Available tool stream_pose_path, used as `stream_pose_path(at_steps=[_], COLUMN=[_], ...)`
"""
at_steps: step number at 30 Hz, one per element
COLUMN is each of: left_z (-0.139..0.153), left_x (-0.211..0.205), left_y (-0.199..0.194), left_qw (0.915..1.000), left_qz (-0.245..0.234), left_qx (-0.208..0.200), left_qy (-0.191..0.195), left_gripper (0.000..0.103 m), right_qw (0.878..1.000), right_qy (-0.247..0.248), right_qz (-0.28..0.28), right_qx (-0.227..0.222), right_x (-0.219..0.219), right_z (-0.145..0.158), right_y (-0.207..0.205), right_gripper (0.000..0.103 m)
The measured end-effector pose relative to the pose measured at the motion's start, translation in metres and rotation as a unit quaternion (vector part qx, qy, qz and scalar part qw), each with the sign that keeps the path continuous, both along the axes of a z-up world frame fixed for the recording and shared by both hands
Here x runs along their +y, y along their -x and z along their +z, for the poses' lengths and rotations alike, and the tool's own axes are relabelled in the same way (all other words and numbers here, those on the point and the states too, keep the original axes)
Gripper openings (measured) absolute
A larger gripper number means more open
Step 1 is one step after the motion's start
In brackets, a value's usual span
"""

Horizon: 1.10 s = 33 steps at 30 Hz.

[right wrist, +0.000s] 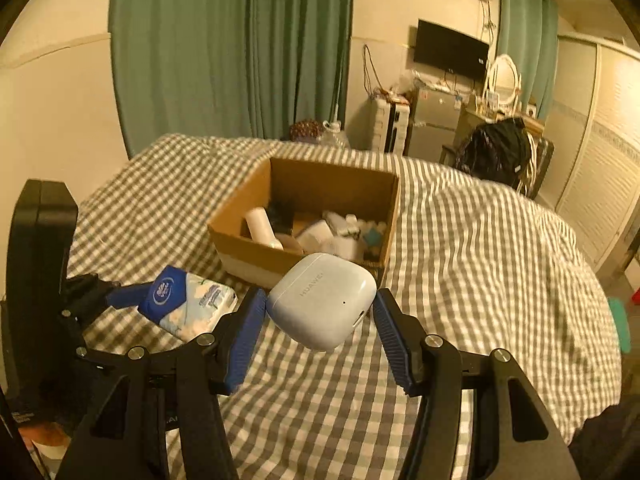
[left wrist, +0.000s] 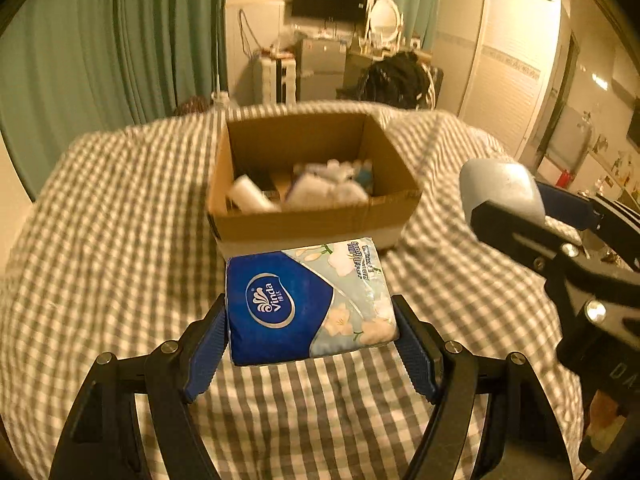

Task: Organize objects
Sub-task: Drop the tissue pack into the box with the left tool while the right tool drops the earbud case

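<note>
Cardboard box (right wrist: 308,216) already has stuff in it; left gripper (left wrist: 312,320) clamps the tissue pack (left wrist: 308,300), right gripper (right wrist: 320,312) the earbud case (right wrist: 322,300), both near it, not dropped yet.

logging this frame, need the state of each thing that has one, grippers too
left gripper: shut on the blue floral tissue pack, held above the bed
right gripper: shut on the white earbuds case, lid closed
brown cardboard box: open-topped, partly filled
green curtains: drawn
wall TV: screen dark
</note>
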<state>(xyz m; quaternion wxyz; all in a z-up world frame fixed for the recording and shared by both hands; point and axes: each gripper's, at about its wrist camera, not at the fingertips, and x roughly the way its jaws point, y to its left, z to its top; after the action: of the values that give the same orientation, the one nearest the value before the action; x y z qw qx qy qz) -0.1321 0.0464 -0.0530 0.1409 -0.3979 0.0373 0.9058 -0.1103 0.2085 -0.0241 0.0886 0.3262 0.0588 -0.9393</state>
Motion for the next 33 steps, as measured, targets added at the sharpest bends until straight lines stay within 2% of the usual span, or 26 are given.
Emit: stream_pose_path(at_steps=[8,15,18,26,31,33], left_z=[0.056,0.094,0.103,0.100,0.077,0.059], left_x=[-0.004,0.000,0.000,0.004,0.014,0.011], left_y=[0.015,0.061,0.081,0.149,0.186,0.198], left_qw=[0.9970,0.9918,0.9900,0.9882,0.9863,0.9882], left_qz=[0.008,0.019,0.027,0.041,0.016,0.012], left_qx=[0.077,0.126,0.139,0.147,0.162,0.151], left_qy=[0.009,0.011,-0.003,-0.012,0.029,0.025], left_gripper=[0.079,0.079,0.079,0.079,0.079,0.079], right_qw=[0.999,0.996,0.995,0.992,0.990,0.991], right_qy=[0.007,0.016,0.020,0.049,0.079,0.078], right_qz=[0.023,0.028,0.027,0.015,0.007,0.002], right_qx=[0.043,0.081,0.095,0.114,0.116,0.113], right_x=[-0.011,-0.015,-0.016,-0.008,0.001,0.003], right_z=[0.041,0.078,0.091,0.109,0.101,0.092], right_y=[0.010,0.046,0.066,0.131,0.178,0.194], right_gripper=[0.056,0.056,0.056,0.056,0.056,0.056])
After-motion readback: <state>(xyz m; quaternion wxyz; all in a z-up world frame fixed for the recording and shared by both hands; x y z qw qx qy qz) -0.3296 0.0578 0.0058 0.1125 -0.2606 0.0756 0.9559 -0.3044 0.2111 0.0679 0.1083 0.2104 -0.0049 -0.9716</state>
